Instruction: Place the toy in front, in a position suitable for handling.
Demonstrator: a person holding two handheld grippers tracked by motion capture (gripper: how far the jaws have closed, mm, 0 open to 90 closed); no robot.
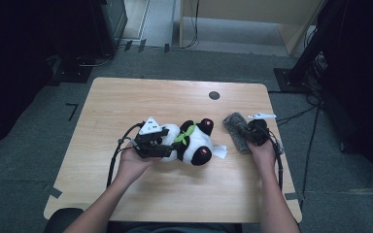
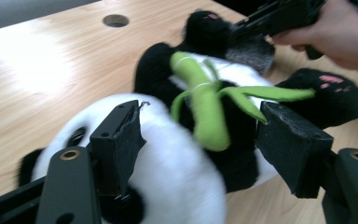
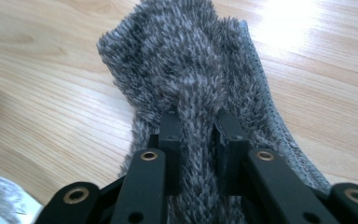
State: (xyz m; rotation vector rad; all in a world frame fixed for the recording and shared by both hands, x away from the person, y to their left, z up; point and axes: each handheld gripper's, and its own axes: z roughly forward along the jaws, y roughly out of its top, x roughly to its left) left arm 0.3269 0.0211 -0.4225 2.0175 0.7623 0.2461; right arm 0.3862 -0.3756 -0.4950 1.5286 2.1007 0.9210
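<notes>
A black-and-white plush panda (image 1: pixel 196 143) with a green scarf (image 2: pixel 209 107) lies on its back in the middle of the wooden table (image 1: pixel 175 97). My left gripper (image 1: pixel 162 145) is at its head end, and its jaws stand open on either side of the white head (image 2: pixel 186 186); the right pad (image 2: pixel 293 144) is clear of the plush. To the panda's right lies a grey fuzzy cloth (image 1: pixel 235 127). My right gripper (image 3: pixel 198 126) is shut on a raised fold of that cloth (image 3: pixel 182 56), pinching it between both pads.
A round cable hole (image 1: pixel 214 95) is in the table's far middle. A white tag (image 1: pixel 219 151) sticks out beside the panda's foot, and a small white piece (image 1: pixel 262 116) lies near the right edge. Dark stands and cables (image 1: pixel 315 63) surround the table.
</notes>
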